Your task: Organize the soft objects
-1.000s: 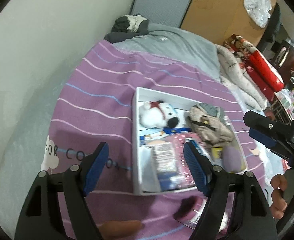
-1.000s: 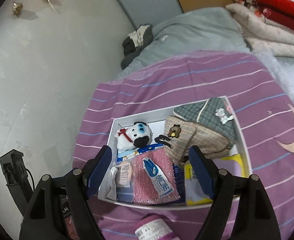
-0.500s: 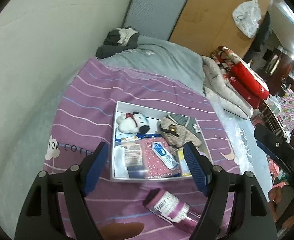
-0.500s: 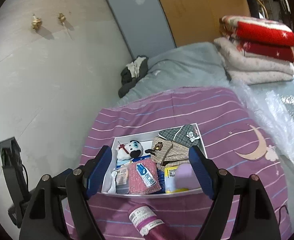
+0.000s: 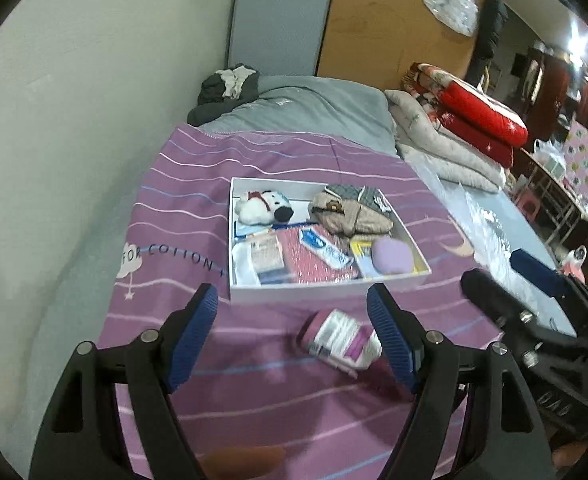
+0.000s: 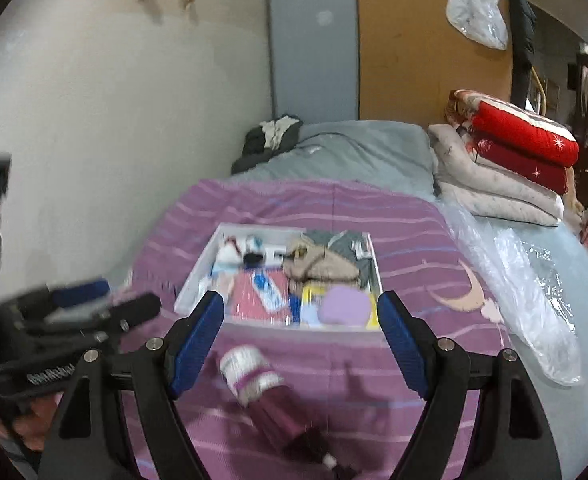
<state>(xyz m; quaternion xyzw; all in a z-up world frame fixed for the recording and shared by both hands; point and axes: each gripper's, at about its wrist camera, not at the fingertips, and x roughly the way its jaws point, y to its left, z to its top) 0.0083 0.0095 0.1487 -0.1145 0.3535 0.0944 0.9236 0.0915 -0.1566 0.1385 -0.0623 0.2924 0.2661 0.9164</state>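
A purple striped bedspread (image 5: 294, 160) is being used as the work surface, and a white box (image 5: 326, 289) is lying at its middle, already packed. Inside the box, a folded beige garment (image 5: 352, 216) is occupying the far right corner, a plush dog (image 5: 262, 208) the far left, a pink glittery pouch (image 5: 314, 258) the near middle, and a lilac round puff (image 5: 392, 256) the near right.

A maroon folding umbrella (image 5: 340, 338) is lying outside, on the bedspread just in front of the box's near wall. Its long axis is running slantwise to that wall: in the right wrist view, the labelled end (image 6: 240, 360) is pointing toward the box and the dark tip toward the camera.

The left gripper (image 5: 294, 340) is being held with jaws released and empty, above the umbrella. The right gripper (image 6: 300, 342) is likewise being held spread wide, with nothing grasped.

Judged from this, the step between placements is being carried out, and the umbrella is probably being lined up next. A wrist roll would be needed so the pads are closed across its narrow body.
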